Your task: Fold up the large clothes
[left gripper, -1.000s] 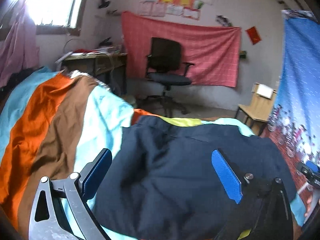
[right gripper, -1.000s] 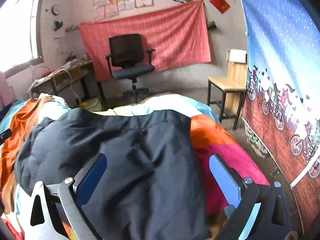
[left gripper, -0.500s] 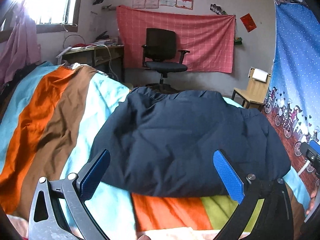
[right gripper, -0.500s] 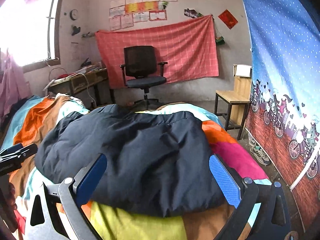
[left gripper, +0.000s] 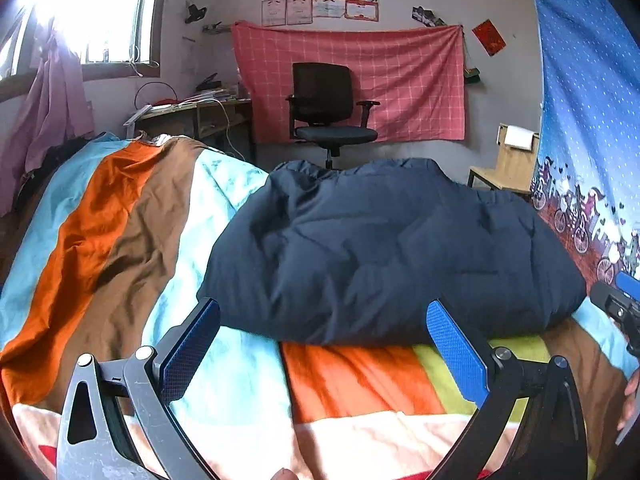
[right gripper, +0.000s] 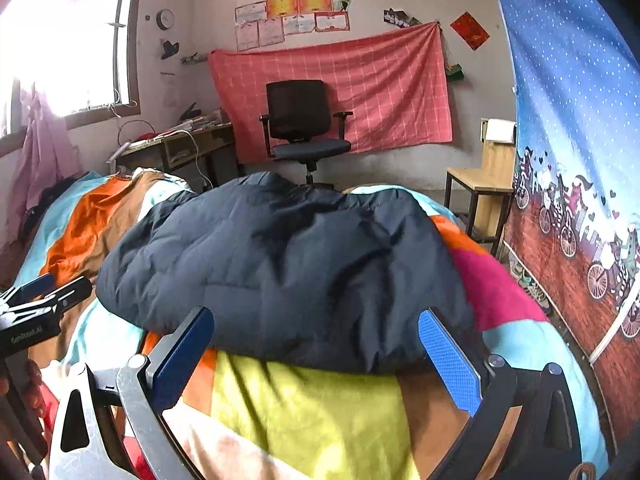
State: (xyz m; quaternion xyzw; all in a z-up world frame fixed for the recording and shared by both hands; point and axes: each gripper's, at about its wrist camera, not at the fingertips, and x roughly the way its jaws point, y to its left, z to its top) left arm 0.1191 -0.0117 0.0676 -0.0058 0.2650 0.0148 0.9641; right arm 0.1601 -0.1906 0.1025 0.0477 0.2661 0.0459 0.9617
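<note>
A dark navy padded jacket (left gripper: 384,248) lies folded in a thick bundle on the striped bedspread (left gripper: 120,240); it also shows in the right wrist view (right gripper: 288,268). My left gripper (left gripper: 324,344) is open and empty, held above the bedspread just short of the jacket's near edge. My right gripper (right gripper: 316,344) is open and empty, also just short of the near edge. The left gripper shows at the left edge of the right wrist view (right gripper: 36,304); the right gripper shows at the right edge of the left wrist view (left gripper: 620,304).
The bed's colourful spread (right gripper: 304,408) fills the foreground. Beyond it stand a black office chair (left gripper: 326,116), a cluttered desk (left gripper: 192,112) under the window, and a wooden chair (left gripper: 508,164). A blue printed curtain (right gripper: 580,160) hangs at the right.
Both grippers have pulled back toward me from over the jacket. The jacket now sits farther off as a folded bundle, with bare bedspread showing in front of it.
</note>
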